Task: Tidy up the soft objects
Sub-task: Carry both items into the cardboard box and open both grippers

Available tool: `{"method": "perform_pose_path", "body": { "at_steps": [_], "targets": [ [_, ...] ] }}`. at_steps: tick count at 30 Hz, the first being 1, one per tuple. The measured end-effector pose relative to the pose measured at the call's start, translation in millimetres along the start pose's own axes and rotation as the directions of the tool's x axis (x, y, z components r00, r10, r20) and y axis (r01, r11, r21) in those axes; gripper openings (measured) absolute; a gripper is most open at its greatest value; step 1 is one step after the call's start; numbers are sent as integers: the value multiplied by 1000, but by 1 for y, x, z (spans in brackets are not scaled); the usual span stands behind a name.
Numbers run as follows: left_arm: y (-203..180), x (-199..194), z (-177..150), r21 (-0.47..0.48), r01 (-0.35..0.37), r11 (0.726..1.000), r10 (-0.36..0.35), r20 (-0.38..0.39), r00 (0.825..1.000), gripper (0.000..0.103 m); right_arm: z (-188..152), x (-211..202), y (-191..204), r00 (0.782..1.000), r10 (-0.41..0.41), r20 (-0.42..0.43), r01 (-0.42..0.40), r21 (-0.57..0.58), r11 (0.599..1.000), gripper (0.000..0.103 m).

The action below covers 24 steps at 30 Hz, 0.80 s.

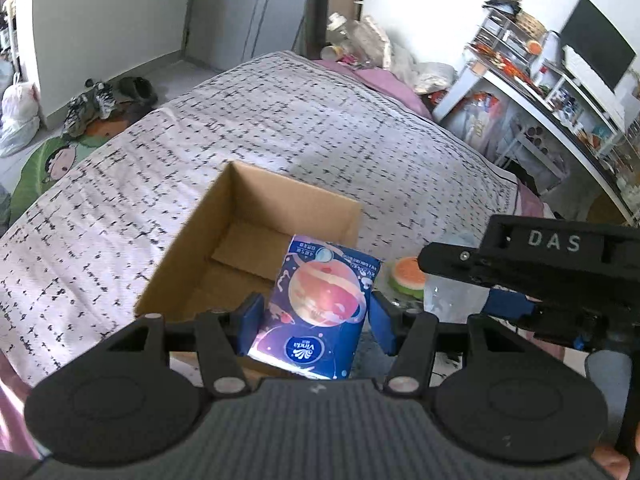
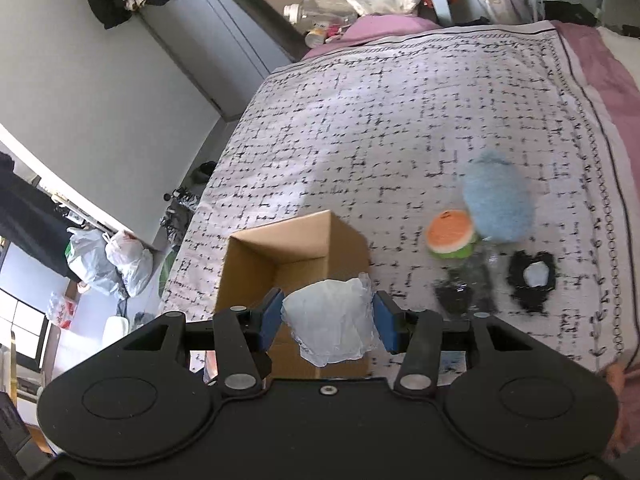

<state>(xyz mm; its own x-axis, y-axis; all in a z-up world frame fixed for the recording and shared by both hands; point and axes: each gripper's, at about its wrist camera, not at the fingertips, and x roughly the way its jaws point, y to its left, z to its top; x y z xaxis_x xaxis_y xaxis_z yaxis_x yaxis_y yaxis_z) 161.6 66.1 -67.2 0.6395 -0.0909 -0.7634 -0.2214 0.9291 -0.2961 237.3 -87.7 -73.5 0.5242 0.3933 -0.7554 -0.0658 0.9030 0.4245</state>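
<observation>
Tissue pack (image 1: 320, 304) — between left fingers (image 1: 252, 320)

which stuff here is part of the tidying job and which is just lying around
Job: tissue pack in left gripper; white plastic-wrapped bundle in right gripper; cardboard box; watermelon plush; blue plush.
Lying about: shoes; plastic bags; monitor.

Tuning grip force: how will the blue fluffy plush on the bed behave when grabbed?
The blue fluffy plush looks soft and rounded, so it will probably squash between the pads. Its fuzzy surface should resist slipping. Resting on the blanket, it seems unlikely to roll far.
</observation>
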Motion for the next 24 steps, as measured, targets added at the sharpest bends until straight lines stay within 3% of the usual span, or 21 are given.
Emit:
{"method": "perform_pose_path", "body": {
  "at_steps": [12,24],
  "targets": [
    [64,24,11,-70,11,998,-13,-27,1000,56,-12,36,28,999,-7,-35,8,27,1000,48],
    [89,54,9,-103,-11,995,2,-95,996,60,-29,78,37,992,-22,-122,28,44,999,49]
  ]
}}
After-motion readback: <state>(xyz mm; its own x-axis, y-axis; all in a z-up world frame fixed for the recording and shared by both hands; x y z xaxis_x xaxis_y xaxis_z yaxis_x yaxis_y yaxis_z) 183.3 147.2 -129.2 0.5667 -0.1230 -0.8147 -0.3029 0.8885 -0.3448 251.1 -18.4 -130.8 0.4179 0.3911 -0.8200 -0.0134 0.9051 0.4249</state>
